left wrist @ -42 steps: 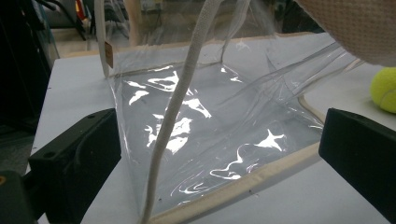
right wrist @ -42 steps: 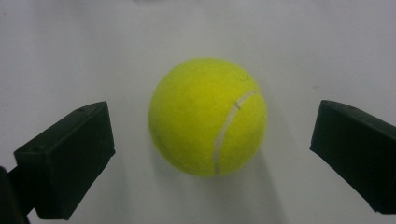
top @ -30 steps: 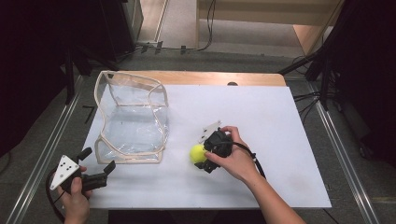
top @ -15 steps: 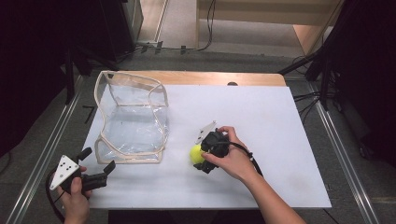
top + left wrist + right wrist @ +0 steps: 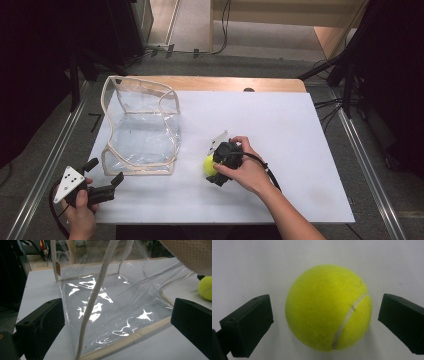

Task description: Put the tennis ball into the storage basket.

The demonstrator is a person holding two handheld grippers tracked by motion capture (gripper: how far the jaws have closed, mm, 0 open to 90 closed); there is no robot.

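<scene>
Lower left of the high view: left gripper (image 5: 102, 180), jaws wide and empty, just short of the clear bag (image 5: 142, 130) lying open on the white worktop (image 5: 280, 130). Centre: tennis ball (image 5: 208, 165) resting on the worktop, right gripper (image 5: 214, 167) over it, jaws wide, flanking without touching. Best closed squarely across the ball's middle, gently, to avoid a roll-out.

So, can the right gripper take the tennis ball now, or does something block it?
Probably yes. The right gripper is open, with the tennis ball between its jaws and a gap on each side. Nothing lies between them on the white table.
</scene>
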